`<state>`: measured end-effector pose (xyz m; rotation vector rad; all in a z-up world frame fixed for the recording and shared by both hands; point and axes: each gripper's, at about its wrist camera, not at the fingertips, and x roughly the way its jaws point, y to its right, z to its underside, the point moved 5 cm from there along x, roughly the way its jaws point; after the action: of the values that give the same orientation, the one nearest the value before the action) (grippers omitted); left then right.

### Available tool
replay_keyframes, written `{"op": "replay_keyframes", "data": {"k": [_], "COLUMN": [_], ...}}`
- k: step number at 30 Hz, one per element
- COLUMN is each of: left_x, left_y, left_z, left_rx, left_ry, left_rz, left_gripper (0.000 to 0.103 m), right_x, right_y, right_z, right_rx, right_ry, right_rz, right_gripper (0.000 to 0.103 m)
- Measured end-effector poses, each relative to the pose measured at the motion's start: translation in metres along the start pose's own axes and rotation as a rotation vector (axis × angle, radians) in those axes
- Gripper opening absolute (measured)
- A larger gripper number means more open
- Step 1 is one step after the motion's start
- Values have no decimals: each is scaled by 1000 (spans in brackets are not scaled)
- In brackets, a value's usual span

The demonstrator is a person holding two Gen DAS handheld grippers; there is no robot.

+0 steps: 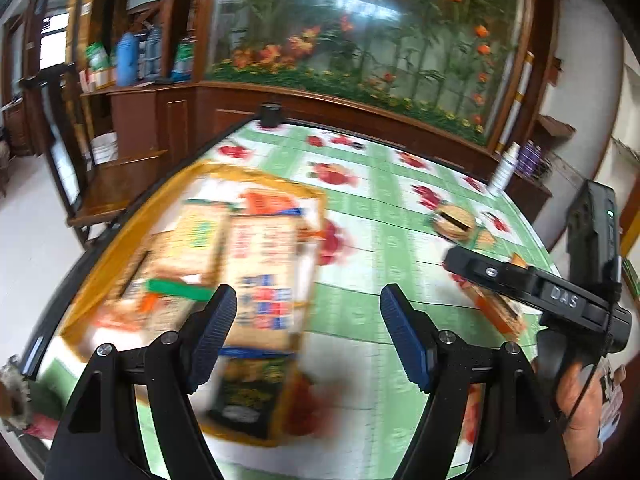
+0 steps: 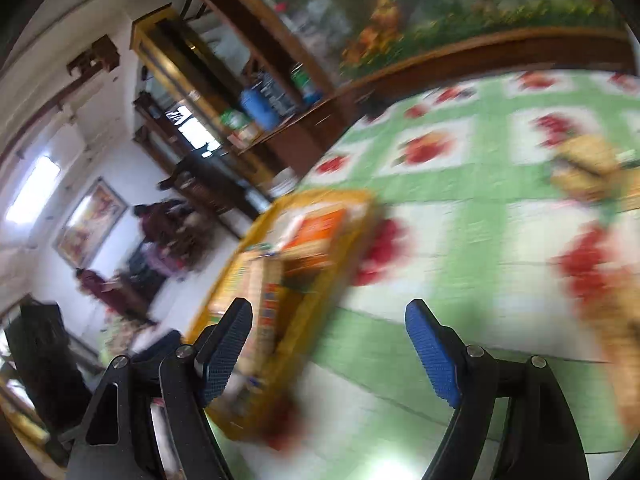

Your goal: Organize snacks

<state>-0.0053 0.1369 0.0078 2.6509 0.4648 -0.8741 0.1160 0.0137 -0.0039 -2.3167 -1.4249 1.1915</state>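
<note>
1. Snack packets [image 1: 240, 276] lie packed in a yellow tray [image 1: 100, 268] on the near left of the table; their print is too blurred to read.
2. Two more snack packs [image 1: 456, 220] lie loose at the far right on the green fruit-patterned tablecloth [image 1: 360, 240].
3. Left gripper [image 1: 308, 332]: fingers apart, nothing between them, above the tray's right edge.
4. Right gripper [image 2: 328, 352]: fingers apart, empty; its body reads "DAS".

Green checked tablecloth [image 1: 384, 240] with red fruit prints, big flower mural [image 1: 360, 32] behind, blue bottle [image 1: 127, 58] on the wooden shelf.
</note>
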Motion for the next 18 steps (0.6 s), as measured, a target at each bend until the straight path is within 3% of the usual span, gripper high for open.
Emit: {"op": "replay_keyframes", "data": {"k": [7, 18], "left_x": [25, 56], "left_y": [68, 161], "left_z": [1, 19], "left_rx": [69, 89], "left_ry": [-57, -165], "left_rz": [74, 213], "left_gripper": [74, 74], "right_x": [-86, -173], "right_y": [83, 184], "right_z": [6, 22], "right_rx": [46, 185], "right_ry": [76, 147], "right_rz": [191, 360], "right_gripper": [82, 82]}}
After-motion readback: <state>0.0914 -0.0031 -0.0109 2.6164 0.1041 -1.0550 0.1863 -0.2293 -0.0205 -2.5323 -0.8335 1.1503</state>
